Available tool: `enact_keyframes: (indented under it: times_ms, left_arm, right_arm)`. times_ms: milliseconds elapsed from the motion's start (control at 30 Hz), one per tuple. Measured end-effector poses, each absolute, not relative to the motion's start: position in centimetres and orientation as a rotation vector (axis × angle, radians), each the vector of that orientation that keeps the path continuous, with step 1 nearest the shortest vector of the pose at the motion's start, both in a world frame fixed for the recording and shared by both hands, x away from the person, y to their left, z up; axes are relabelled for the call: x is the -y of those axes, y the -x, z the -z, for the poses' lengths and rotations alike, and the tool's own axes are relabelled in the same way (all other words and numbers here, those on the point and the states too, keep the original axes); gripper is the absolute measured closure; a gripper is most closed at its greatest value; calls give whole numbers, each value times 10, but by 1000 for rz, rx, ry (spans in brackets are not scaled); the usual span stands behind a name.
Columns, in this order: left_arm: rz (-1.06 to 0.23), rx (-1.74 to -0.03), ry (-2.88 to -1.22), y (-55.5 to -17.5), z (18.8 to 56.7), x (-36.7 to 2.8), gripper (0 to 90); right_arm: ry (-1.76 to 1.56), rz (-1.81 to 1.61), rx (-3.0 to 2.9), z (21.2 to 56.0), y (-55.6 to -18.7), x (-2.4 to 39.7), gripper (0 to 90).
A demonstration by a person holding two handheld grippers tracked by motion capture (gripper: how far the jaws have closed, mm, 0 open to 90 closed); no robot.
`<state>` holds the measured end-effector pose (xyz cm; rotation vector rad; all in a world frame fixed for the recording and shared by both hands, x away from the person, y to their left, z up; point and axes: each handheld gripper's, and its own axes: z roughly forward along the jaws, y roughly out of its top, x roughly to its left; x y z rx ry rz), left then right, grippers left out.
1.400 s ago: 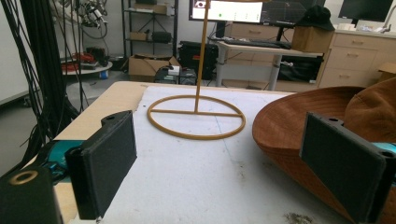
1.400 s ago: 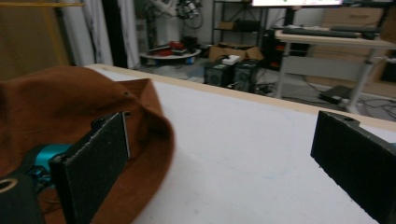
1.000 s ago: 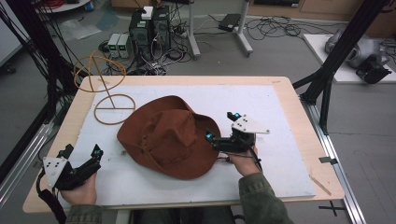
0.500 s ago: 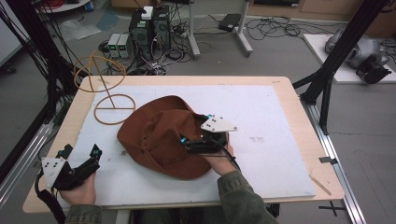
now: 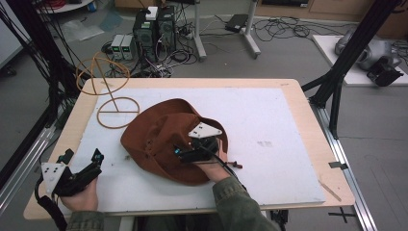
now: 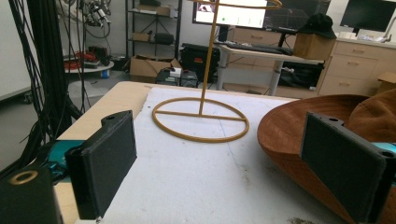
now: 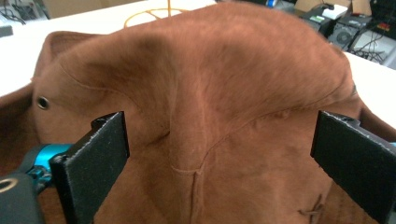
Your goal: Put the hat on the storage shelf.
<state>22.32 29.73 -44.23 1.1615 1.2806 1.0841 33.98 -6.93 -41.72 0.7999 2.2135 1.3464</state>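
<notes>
Even, diffuse indoor light; white table mat (image 5: 269,115) bright, near glare. Soft faint shadow under brown hat (image 5: 163,139). High view sharp enough. Right gripper view: hat crown (image 7: 210,84) slightly blurred, background soft.

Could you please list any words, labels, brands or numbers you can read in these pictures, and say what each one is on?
None can be read.
The monitor in the left gripper view shows content too blurred to read.
The hat, the wire stand and the table carry no visible lettering.
</notes>
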Motion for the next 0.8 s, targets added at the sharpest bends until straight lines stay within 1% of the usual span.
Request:
enact_keyframes:
  times_ms: [167,200,233,267,333,400,467,533,567,633,800]
  left_arm:
    - [-1081,-1281,-1162,-224,443,-298,112]
    - [-1082,-1280,-1162,-224,443,-298,112]
    - [-1083,-1281,-1164,-224,443,-297,112]
    - [-1083,-1281,-1164,-224,443,-297,112]
    - [-1083,-1281,-1164,-224,443,-297,112]
    - [-1083,-1281,-1165,-225,443,-297,112]
    - [-1081,-1280,-1167,-225,443,-297,112]
    - [-1079,-1277,-1170,-225,443,-297,112]
    - [-1080,-1278,-1168,-225,443,-297,112]
    - [-1078,-1279,-1167,-225,443,-297,112]
    - [-1081,-1291,-1152,-224,443,-302,112]
  right_arm:
    - [-807,-1315,-2224,425,-342,60,56]
    - [-807,-1315,-2231,426,-343,59,81]
    - [-806,-1316,-2244,427,-343,58,132]
    - [-793,-1327,-2258,427,-343,57,205]
    - [-783,-1345,-2260,427,-342,56,287]
    - [-793,-1363,-2262,425,-342,57,424]
    - [-823,-1370,-2263,425,-344,59,629]
    - [-837,-1377,-2270,424,-345,62,793]
    - [-846,-1374,-2272,424,-345,63,845]
    - [-837,-1372,-2289,423,-345,64,865]
    - [-826,-1372,-2283,421,-344,66,873]
